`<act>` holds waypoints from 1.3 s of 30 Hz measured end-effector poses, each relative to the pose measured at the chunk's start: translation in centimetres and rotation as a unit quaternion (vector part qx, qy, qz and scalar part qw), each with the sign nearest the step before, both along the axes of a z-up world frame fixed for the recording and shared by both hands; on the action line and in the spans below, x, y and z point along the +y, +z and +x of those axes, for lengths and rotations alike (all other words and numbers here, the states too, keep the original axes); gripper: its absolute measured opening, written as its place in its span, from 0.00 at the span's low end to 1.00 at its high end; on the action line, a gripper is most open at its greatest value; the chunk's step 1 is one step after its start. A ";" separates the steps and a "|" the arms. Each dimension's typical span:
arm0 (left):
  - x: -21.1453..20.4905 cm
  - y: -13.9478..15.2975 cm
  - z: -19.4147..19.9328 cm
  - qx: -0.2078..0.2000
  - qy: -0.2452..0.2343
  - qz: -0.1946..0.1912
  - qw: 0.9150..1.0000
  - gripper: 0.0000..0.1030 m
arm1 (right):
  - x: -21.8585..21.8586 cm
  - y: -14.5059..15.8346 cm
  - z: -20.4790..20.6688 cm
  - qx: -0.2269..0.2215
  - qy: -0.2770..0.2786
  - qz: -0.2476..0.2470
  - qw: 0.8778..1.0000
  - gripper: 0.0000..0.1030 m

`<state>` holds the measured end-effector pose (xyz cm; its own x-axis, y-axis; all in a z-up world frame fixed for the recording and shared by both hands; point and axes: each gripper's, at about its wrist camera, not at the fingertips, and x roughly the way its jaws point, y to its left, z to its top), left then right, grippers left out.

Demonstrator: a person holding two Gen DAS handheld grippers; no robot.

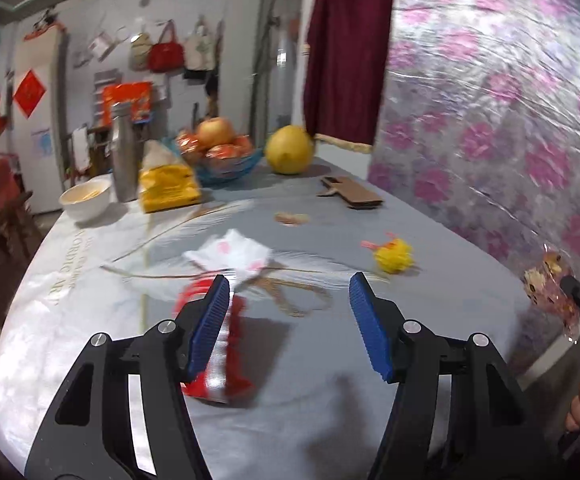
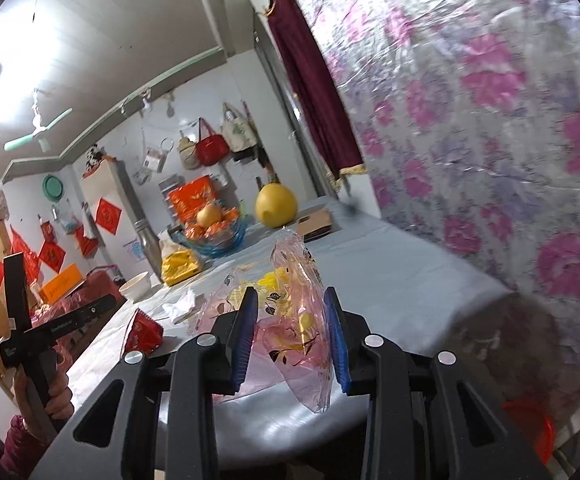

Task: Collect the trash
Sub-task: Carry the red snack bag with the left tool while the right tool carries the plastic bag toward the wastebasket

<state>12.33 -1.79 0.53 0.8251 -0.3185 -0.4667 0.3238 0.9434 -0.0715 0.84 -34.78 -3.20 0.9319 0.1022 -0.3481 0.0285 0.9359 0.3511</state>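
Pink printed plastic wrapper point(image 2: 302, 320) clamped in right tool point(image 2: 291, 336), lifted above table point(image 2: 390, 272) edge. Left tool point(image 1: 286, 324) jaws wide apart, holding nothing, red-white packet point(image 1: 226, 344) just under its left finger. Crumpled white tissue point(image 1: 234, 256), yellow ball of wrapper point(image 1: 394, 256), cardboard piece point(image 1: 350, 192) lie ahead; fruit bowl point(image 1: 226, 160) behind.

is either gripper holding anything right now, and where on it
The right gripper pinches a pink printed plastic wrapper across its crumpled middle. The left gripper is open, holding nothing, above a red wrapper.
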 end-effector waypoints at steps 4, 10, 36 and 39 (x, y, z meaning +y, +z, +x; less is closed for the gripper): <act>-2.5 -0.2 -0.9 -0.009 -0.019 0.017 1.000 0.59 | -1.8 0.0 -1.7 -0.005 -0.012 0.005 1.000 0.33; 0.2 -1.9 0.1 -0.007 0.067 0.025 0.997 0.85 | -3.5 -0.6 -2.9 -0.004 -0.018 0.018 1.000 0.33; 0.6 -1.7 1.7 0.064 0.024 -0.018 0.997 0.44 | -3.5 -1.5 -3.1 0.011 -0.011 0.034 0.999 0.33; -1.5 -1.0 0.8 0.054 -0.006 -0.011 0.998 0.44 | -3.8 -1.6 -3.7 0.017 -0.016 0.022 0.999 0.33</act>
